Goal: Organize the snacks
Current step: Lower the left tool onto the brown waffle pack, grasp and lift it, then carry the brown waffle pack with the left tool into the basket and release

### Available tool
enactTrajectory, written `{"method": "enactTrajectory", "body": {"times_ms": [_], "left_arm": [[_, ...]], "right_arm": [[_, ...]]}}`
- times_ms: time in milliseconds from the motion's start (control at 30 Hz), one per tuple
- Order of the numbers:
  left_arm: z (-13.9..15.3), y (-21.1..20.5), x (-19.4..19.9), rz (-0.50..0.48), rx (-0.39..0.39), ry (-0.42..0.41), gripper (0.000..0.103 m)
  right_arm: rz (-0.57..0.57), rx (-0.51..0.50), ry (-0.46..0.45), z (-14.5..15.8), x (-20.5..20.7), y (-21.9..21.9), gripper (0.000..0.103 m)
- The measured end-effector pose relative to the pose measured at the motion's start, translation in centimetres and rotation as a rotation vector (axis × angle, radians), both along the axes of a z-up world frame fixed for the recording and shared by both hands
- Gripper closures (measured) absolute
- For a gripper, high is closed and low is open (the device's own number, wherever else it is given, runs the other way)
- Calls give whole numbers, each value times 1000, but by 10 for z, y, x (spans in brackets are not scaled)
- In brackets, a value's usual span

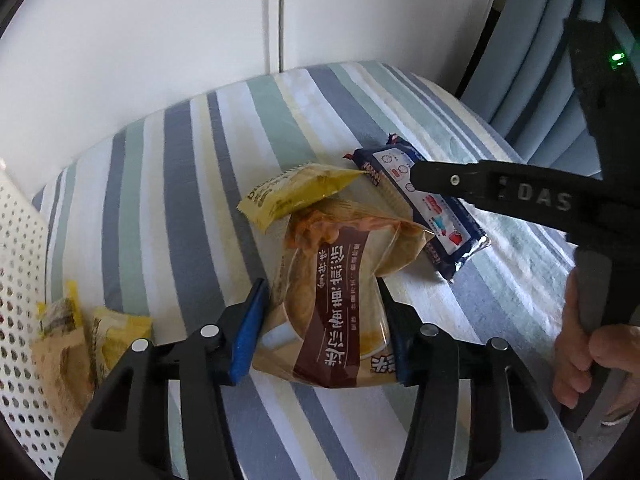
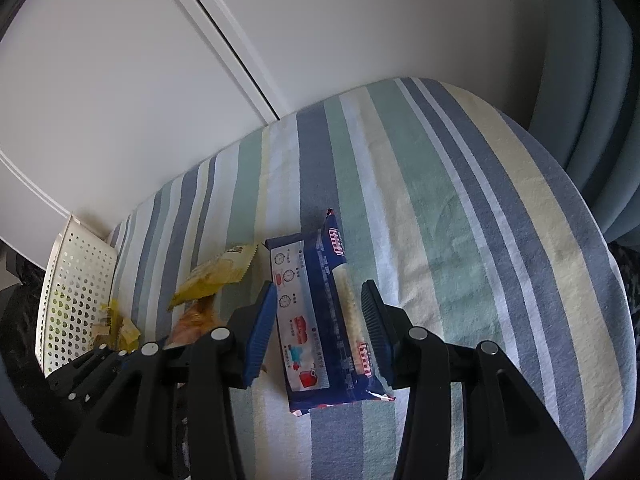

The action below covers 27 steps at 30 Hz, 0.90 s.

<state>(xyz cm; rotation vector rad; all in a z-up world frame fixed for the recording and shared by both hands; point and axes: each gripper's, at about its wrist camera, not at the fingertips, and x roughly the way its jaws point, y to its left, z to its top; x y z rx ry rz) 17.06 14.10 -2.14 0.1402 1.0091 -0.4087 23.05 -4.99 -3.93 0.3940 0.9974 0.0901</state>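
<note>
A beige and brown snack bag (image 1: pixel 336 312) sits between the blue pads of my left gripper (image 1: pixel 324 320), which is shut on its lower part; the bag is creased at the right pad. Its top lies over a yellow packet (image 1: pixel 296 196) and the edge of a dark blue biscuit packet (image 1: pixel 436 216). In the right wrist view the blue packet (image 2: pixel 312 280) lies flat on the striped cloth (image 2: pixel 460 220). My right gripper (image 2: pixel 320 320) is open and straddles it, one pad on each long side. One of its fingers (image 1: pixel 448 180) shows above the packet.
A white perforated basket (image 1: pixel 16 280) stands at the left edge and holds yellow packets (image 1: pixel 116 332). White cabinet doors (image 1: pixel 160 40) rise behind the cloth. Blue-grey cushions (image 1: pixel 540 80) are at the right. A hand (image 1: pixel 580 360) holds the right gripper's handle.
</note>
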Motion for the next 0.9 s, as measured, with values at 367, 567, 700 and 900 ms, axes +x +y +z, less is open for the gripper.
{"method": "enactTrajectory", "body": {"times_ms": [367,567,700,900], "left_arm": [[57,33,-30,89,-66,-139,49],[83,60,-46,142,-89,-205,49],[98,81,-58,194,-106,-243,49],[111,119,-67,301,-125,-293,49]], "right_arm": [[22,-5,17,-3,2,5,43],[104,-75,60,-9,7,23,29],[129,-131,69,-9,7,32,28],[130,-242,76,-7,5,43,46]]}}
